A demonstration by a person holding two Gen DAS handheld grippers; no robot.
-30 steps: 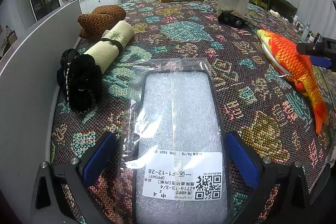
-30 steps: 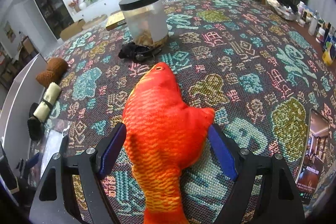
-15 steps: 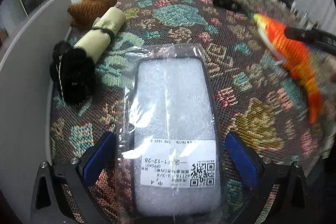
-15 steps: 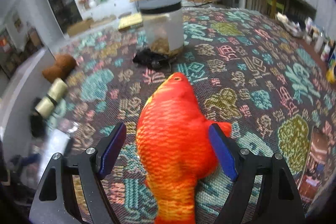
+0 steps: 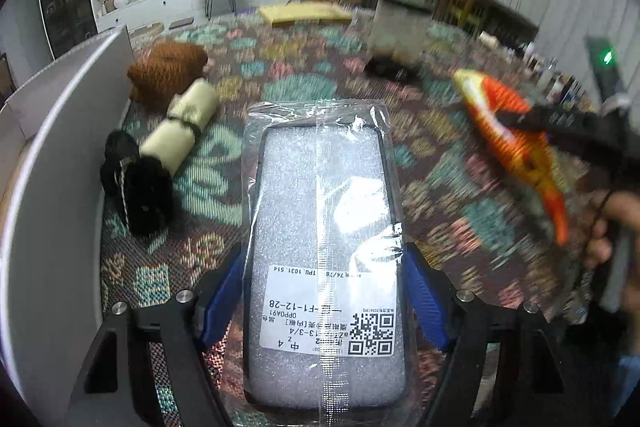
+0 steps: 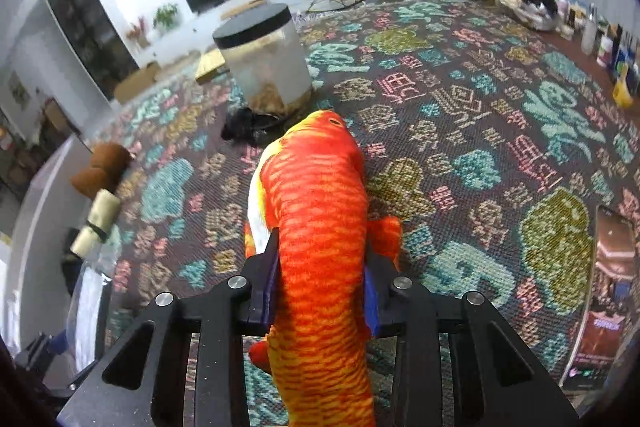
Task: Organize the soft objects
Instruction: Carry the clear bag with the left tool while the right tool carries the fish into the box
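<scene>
- Table (image 6: pixel 460 115), patterned cloth over it, carried all items.
- Plush fish (image 6: pixel 320 211) was pinched at mid-body by the right claw (image 6: pixel 320 287), just closed.
- Bagged phone case (image 5: pixel 324 227) sat between the left claw (image 5: pixel 324 299) pads, just narrowed, touching its edges.

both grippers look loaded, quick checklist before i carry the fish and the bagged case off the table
1. Right gripper jaws, just closing, pinch the orange plush fish mid-body: ok.
2. Left gripper jaws, just closing, press the clear plastic bag holding a foam-filled phone case: ok.
3. Bag clear of the table: cannot tell.
4. Fish tail secure: cannot tell, it hangs out of frame.
5. Black-lidded clear jar stands clear beyond the fish's head: ok.
</scene>
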